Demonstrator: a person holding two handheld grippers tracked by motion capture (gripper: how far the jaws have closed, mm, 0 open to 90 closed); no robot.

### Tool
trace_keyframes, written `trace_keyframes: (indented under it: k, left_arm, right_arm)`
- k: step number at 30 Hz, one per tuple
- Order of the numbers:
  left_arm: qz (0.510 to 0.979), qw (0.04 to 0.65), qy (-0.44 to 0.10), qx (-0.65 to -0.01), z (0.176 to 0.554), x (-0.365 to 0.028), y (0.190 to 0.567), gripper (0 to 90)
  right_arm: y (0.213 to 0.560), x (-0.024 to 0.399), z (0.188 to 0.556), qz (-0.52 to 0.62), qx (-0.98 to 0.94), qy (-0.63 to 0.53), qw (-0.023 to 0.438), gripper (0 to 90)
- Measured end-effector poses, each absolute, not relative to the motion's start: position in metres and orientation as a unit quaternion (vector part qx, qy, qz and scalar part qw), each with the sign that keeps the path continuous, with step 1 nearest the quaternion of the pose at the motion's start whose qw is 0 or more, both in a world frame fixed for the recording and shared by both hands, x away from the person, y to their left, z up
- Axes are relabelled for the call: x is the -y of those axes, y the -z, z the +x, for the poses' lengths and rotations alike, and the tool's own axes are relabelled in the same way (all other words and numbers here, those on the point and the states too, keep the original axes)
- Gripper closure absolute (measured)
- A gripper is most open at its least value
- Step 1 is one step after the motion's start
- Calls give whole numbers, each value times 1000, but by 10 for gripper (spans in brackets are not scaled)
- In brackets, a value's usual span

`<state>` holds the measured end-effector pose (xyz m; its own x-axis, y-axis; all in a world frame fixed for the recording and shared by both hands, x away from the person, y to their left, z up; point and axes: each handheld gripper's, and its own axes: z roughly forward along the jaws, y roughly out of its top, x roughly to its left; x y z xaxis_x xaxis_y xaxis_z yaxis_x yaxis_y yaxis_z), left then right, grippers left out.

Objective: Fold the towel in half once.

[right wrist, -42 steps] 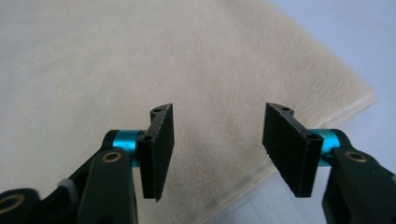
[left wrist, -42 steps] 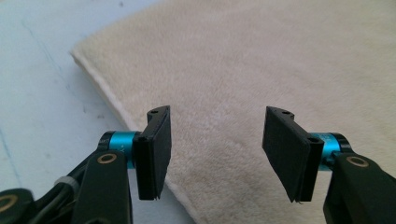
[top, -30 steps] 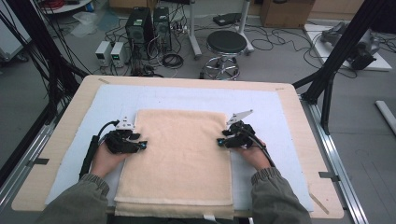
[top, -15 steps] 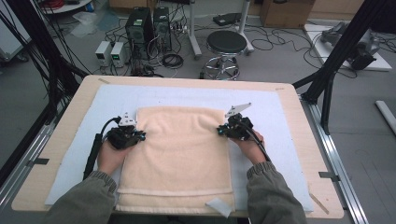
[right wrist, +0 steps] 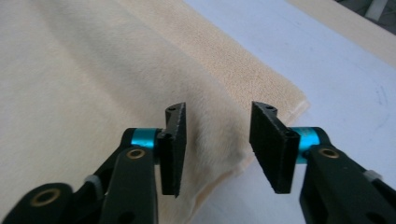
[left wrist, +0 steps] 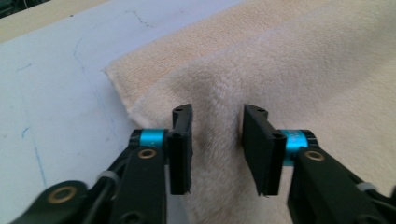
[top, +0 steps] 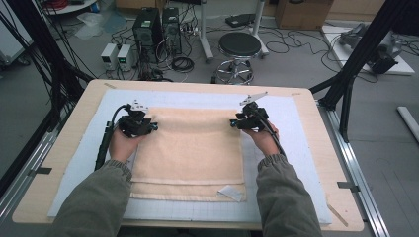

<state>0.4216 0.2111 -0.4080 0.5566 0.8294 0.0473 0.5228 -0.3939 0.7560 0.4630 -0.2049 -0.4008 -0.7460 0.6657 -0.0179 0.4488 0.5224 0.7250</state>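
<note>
Both grippers, left gripper [top: 153, 127] and right gripper [top: 232, 122], have just opened and let go of the towel [top: 190, 153], folded on the mat [top: 291, 143] at twelve o'clock from me. I'd lift straight off so the fold doesn't drag.

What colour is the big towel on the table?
The towel is a plain pale peach-cream, with no pattern. It shows best in the high view.

Grey floor [top: 296, 64], black stool [top: 239, 45], cables [top: 180, 63]
</note>
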Motion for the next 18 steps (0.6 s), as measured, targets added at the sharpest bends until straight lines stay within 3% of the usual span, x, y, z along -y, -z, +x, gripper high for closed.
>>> trace_keyframes:
  k: [8,13,14,16,18]
  left_arm:
    - [806,408,-207,-376,376,-231,392,529]
    - [827,406,-201,-333,335,-231,394,485]
    - [832,404,-198,-324,327,-230,396,484]
    - [835,410,-198,-310,311,-229,401,482]
    - [834,416,-195,-305,299,-230,406,483]
  right_arm:
    - [379,220,407,278,-863,-394,148,443]
    - [378,225,363,257,-867,-402,144,398]
    - [378,224,359,263,-874,-390,126,383]
    - [378,220,348,256,-881,-383,111,401]
    - [381,219,332,234,-872,-408,136,429]
